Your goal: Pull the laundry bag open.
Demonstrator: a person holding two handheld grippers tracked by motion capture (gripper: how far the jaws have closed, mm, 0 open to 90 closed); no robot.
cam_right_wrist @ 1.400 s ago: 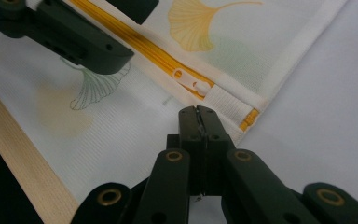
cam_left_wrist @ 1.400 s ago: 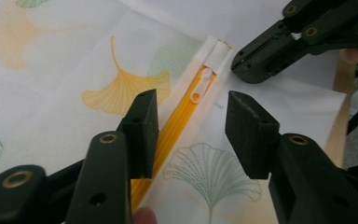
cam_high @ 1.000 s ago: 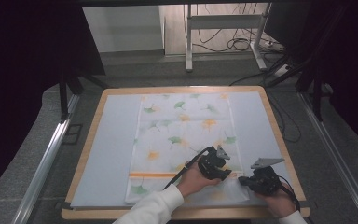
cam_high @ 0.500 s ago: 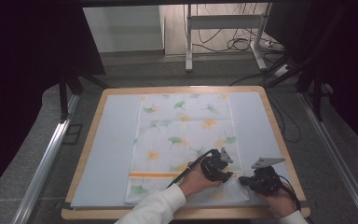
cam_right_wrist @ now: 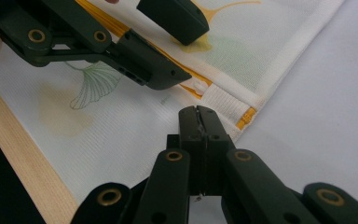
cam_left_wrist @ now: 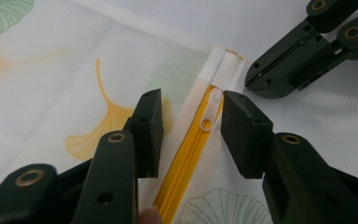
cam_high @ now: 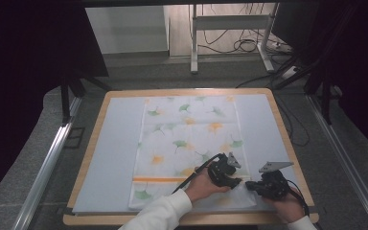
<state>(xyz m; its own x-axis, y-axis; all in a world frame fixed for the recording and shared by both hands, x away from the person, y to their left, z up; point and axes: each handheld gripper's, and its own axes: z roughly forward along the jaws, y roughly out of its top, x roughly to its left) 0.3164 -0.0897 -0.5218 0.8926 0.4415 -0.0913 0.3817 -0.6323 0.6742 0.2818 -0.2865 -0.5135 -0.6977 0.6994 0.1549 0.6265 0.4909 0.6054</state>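
Hidden: in the high view my hands and both grippers cover the near right corner of the cloth, so the zipper's end is lost there; the pull is too small to find in that view.
Cut off: my left gripper view crops the yellow zipper (cam_left_wrist: 186, 161) at the bottom edge, beside a fingertip.
Hard to tell: whether my right gripper (cam_right_wrist: 199, 114) has any cloth nipped between its tips; they sit right at the hem of the cloth, and I cannot make out a fold inside them.
Left jaws: my left gripper (cam_left_wrist: 190, 122) stands apart, one pad on each side of the white zipper pull (cam_left_wrist: 210, 111), neither pad pressing it.
Right jaws: pressed together, tips pointing at the ribbed white tab at the zipper's end.
Task's thing: the mesh pouch (cam_high: 190, 143), white with ginkgo leaves, lies flat on the pale mat (cam_high: 110, 158), its zipper running across the near part.
Around: wooden table edge (cam_right_wrist: 25, 163) just beside the cloth; metal stand legs (cam_high: 194, 43) and cables on the floor beyond the table.
In the way: my left gripper lies across the zipper in the right gripper view, covering most of the yellow line.
Since a moment ago: both hands sit in the same corner; my left jaws look no different.
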